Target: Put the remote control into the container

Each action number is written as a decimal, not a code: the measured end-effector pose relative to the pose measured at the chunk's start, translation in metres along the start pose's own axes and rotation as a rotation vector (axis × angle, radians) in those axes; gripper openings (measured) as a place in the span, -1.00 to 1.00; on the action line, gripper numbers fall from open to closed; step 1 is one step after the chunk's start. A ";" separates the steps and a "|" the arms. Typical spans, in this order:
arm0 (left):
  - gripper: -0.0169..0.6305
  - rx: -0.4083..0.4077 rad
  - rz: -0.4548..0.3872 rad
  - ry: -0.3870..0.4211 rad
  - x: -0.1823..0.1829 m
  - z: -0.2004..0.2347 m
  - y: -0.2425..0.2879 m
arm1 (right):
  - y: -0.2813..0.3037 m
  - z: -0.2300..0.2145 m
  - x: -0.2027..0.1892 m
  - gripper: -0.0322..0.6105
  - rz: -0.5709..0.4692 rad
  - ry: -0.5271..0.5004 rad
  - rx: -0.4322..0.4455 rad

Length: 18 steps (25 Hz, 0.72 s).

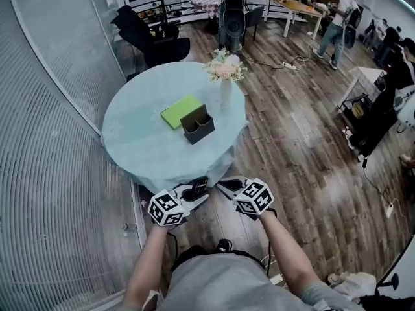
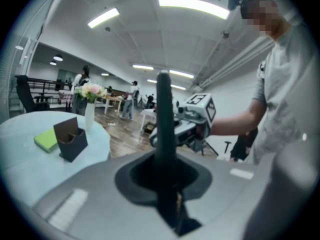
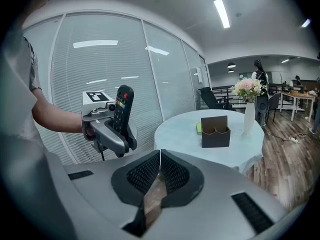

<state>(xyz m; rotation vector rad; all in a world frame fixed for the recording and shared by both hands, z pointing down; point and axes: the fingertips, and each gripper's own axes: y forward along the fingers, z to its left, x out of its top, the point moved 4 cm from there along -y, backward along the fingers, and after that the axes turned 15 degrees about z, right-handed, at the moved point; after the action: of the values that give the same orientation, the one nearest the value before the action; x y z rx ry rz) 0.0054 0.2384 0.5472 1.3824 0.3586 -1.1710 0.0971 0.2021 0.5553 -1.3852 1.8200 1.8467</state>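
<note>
Left tongs point(image 1: 193, 192) gripped the black remote control point(image 3: 121, 109) upright in the air, short of the round worktop point(image 1: 133, 131). Right tongs point(image 3: 160, 159) were fully closed and empty. The dark container point(image 1: 198, 125) stood well apart on the worktop, so the remote was picked up but carrying and inserting remained.

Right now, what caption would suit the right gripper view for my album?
Left tool grips the remote control upright; the container sits on the round table beyond.

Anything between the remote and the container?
Nothing visible. The remote control, held in the left gripper, is off the near edge of the table; only bare tabletop lies before the container. Green pad and vase sit beyond it.
</note>
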 end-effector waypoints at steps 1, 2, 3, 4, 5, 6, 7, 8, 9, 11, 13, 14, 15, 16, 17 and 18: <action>-0.81 0.001 -0.007 -0.004 0.003 0.002 0.000 | 0.000 -0.002 0.001 -0.84 0.001 -0.001 0.001; -0.81 -0.001 -0.018 -0.010 0.006 0.004 -0.001 | -0.001 -0.004 0.002 -0.84 0.002 0.000 0.002; -0.81 -0.003 -0.030 -0.017 0.009 0.005 -0.001 | -0.001 -0.005 0.002 -0.84 0.003 0.000 0.003; -0.81 -0.005 -0.040 -0.023 0.012 0.007 -0.002 | -0.001 -0.006 0.003 -0.84 0.003 0.001 0.004; -0.81 -0.006 -0.047 -0.027 0.014 0.010 -0.002 | 0.000 -0.007 0.004 -0.84 0.005 0.002 0.005; -0.81 -0.007 -0.051 -0.031 0.016 0.013 -0.002 | 0.001 -0.009 0.005 -0.84 0.006 0.003 0.006; -0.81 -0.012 -0.056 -0.034 0.017 0.016 -0.002 | 0.003 -0.010 0.006 -0.84 0.008 0.004 0.007; -0.81 -0.021 -0.066 -0.041 0.019 0.020 -0.003 | 0.004 -0.012 0.008 -0.84 0.011 0.005 0.006; -0.81 -0.032 -0.080 -0.050 0.021 0.024 -0.003 | 0.006 -0.015 0.009 -0.84 0.012 0.007 0.004; -0.81 -0.048 -0.105 -0.067 0.024 0.033 -0.005 | 0.011 -0.021 0.012 -0.84 0.015 0.015 -0.002; -0.81 -0.051 -0.102 -0.069 0.024 0.045 -0.006 | 0.018 -0.028 0.016 -0.84 0.021 0.025 -0.005; -0.81 -0.052 -0.095 -0.066 0.024 0.051 -0.006 | 0.021 -0.031 0.018 -0.84 0.023 0.028 -0.006; -0.81 -0.054 -0.089 -0.063 0.024 0.058 -0.007 | 0.025 -0.035 0.022 -0.84 0.024 0.031 -0.007; -0.81 -0.057 -0.084 -0.061 0.025 0.064 -0.007 | 0.028 -0.038 0.026 -0.84 0.024 0.032 -0.009; -0.81 -0.060 -0.081 -0.059 0.026 0.071 -0.008 | 0.031 -0.041 0.031 -0.84 0.023 0.033 -0.012; -0.81 -0.064 -0.081 -0.058 0.027 0.077 -0.010 | 0.034 -0.045 0.037 -0.84 0.020 0.033 -0.016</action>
<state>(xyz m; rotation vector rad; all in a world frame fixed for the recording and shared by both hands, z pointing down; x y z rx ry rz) -0.0225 0.1610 0.5386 1.2858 0.4105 -1.2525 0.0743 0.1388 0.5609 -1.4161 1.8448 1.8633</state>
